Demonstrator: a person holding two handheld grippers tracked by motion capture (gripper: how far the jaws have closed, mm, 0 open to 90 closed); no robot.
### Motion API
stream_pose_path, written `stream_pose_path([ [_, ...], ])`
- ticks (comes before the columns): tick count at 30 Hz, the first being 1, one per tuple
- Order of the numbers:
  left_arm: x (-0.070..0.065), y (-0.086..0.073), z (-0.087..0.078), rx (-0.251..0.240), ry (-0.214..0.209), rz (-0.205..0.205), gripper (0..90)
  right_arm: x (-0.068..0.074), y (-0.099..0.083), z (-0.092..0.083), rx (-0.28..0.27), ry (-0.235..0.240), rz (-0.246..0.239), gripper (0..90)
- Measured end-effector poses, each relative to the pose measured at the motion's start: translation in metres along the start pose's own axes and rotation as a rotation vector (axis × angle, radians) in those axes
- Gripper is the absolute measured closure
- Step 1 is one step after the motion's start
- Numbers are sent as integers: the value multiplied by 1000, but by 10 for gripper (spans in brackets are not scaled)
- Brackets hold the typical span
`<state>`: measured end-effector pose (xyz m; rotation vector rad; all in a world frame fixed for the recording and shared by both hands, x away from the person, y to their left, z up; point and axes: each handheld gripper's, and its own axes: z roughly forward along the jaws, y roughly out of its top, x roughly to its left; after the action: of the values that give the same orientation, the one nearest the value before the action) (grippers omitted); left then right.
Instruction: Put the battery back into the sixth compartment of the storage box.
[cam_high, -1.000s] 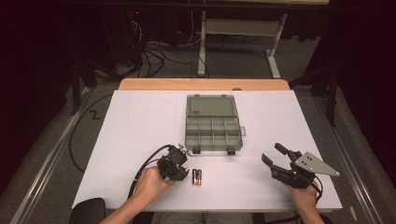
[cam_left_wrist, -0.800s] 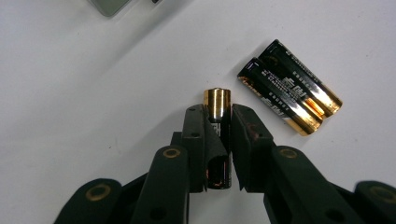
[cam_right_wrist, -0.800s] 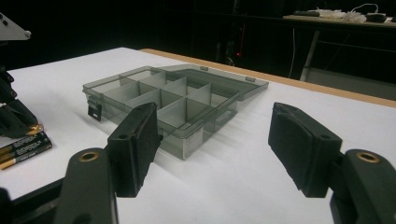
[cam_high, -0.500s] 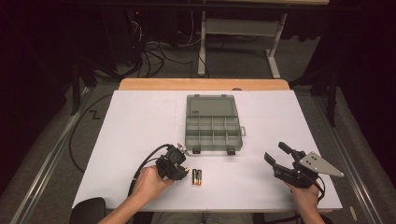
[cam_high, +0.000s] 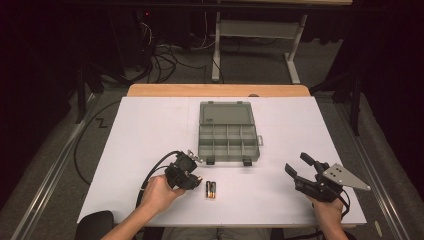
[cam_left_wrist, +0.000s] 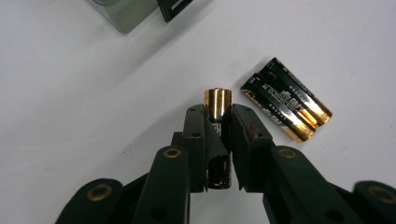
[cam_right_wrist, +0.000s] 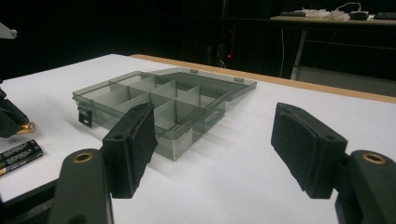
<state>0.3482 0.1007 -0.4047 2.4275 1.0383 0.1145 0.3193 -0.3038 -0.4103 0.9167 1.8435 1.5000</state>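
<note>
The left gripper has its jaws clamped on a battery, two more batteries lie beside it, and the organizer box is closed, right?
Not quite: the organizer box is open, lid laid back, as the high view shows. The left gripper does clamp a battery, with two more batteries beside it.

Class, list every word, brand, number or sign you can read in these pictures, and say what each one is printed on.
Nothing can be read with certainty.
Two black-and-gold cylindrical batteries lying on the table: white print along their sides, too blurred to read.
Black-and-gold battery clamped in the left hand-held gripper: its label is hidden by the jaws.
Grey translucent plastic compartment box: a small mark on the open lid, too small to read.
</note>
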Motion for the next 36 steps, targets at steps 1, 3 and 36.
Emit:
stream_pose_path([
  [1, 0, 1, -1, -4, -2, -4, 757, 0, 0, 0, 0, 1, 0, 325],
  [3, 1, 2, -2, -6, -3, -4, 756, 0, 0, 0, 1, 4, 0, 325],
  [36, 5, 37, -21, -86, -36, 1, 757, -2, -4, 2, -12, 32, -23, 355],
])
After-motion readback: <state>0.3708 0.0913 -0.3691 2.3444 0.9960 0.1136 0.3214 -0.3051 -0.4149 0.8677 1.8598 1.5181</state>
